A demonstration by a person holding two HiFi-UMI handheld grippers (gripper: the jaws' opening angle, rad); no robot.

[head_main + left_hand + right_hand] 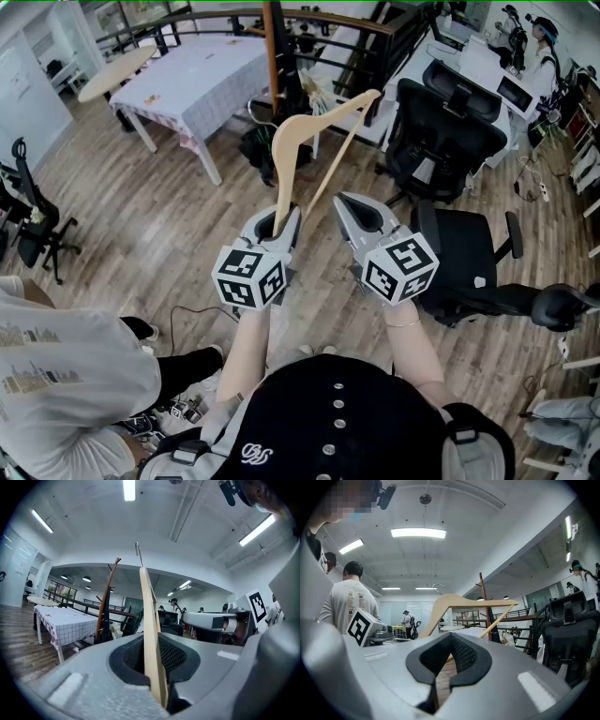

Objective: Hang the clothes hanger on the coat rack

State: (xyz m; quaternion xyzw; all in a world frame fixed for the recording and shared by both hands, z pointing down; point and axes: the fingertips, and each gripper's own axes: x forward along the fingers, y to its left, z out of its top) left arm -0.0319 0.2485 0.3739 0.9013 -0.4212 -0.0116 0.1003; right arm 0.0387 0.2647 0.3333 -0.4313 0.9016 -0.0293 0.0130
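Note:
A light wooden clothes hanger (298,141) stands up out of my left gripper (281,221), which is shut on the lower end of one arm. In the left gripper view the hanger (149,630) shows edge-on between the pads, its metal hook (138,551) uppermost. The brown wooden coat rack (272,56) rises further ahead, beyond the hanger and apart from it; it stands left of the hanger in the left gripper view (105,603). My right gripper (358,214) is beside the left one, shut and holding nothing. Its view shows the hanger (454,601) beyond the jaws and the coat rack (485,603) behind.
A table with a checked cloth (202,70) stands left of the rack. Black office chairs (450,127) (469,267) are on the right. A person in a white shirt (56,375) is close at my lower left. A dark railing (328,17) runs behind the rack.

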